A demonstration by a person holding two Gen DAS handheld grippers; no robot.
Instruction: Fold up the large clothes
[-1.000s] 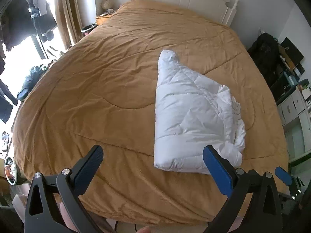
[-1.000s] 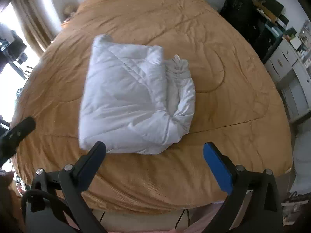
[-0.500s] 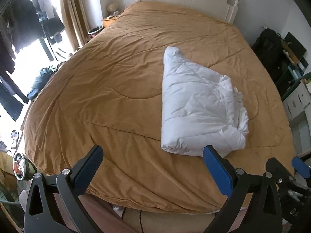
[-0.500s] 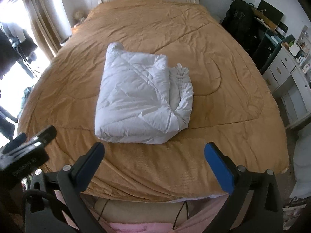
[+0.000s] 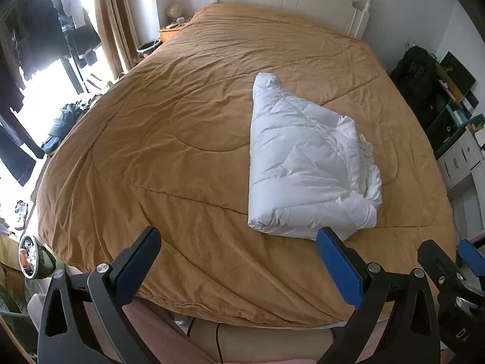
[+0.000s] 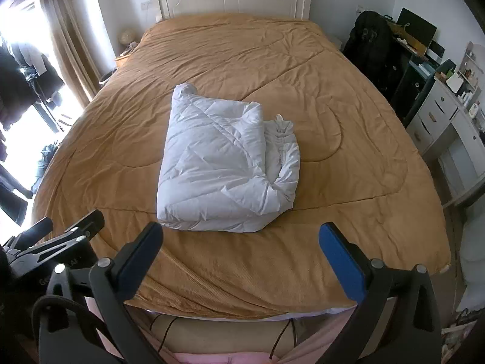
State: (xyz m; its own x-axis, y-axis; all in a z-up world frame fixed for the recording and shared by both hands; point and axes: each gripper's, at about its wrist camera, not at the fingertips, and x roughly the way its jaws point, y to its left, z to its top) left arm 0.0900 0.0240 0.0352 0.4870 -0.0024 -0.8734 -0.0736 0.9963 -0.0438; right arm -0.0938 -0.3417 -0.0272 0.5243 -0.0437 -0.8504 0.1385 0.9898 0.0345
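Both grippers hung wide apart and empty at the foot of the bed (image 6: 348, 182). The left gripper (image 5: 238, 261) held nothing between its blue pads, and the right gripper (image 6: 241, 256) was just as bare. Ahead of them, out of reach of either, the white padded garment (image 6: 221, 163) lay on the tan quilt as a thick, roughly rectangular bundle (bunched edges showing along its right side, away from the left tool). From the left gripper's view the bundle (image 5: 306, 166) sat forward and to the right; from the right gripper's, nearly dead ahead. Judged from that lie, the folding looked finished or close to it. Any next move would call for reaching forward over the quilt, perhaps to tuck that ragged right edge or square the bundle.
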